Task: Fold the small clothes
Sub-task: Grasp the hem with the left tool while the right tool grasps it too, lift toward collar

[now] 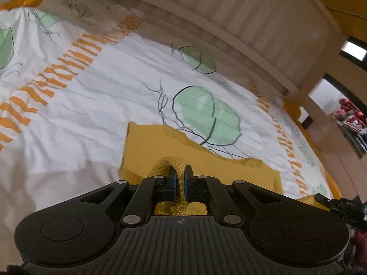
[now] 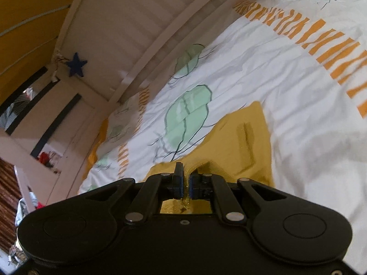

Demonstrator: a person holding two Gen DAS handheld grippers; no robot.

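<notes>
A small mustard-yellow knit garment (image 1: 160, 146) lies on a white bed cover. My left gripper (image 1: 180, 174) is shut on a ribbed edge of the garment, which bunches up between the jaws. In the right wrist view the same yellow garment (image 2: 243, 137) spreads ahead with a fold crease in it. My right gripper (image 2: 187, 174) is shut on another knit edge of it, held just above the bed. The tip of the right gripper shows at the right edge of the left wrist view (image 1: 339, 204).
The white bed cover (image 1: 91, 105) has green leaf prints and orange striped bands. A pale slatted bed rail (image 1: 229, 29) runs along the far side. A dark blue star (image 2: 76, 67) hangs on the bed end. Clothes and clutter (image 2: 45, 158) lie beyond the bed.
</notes>
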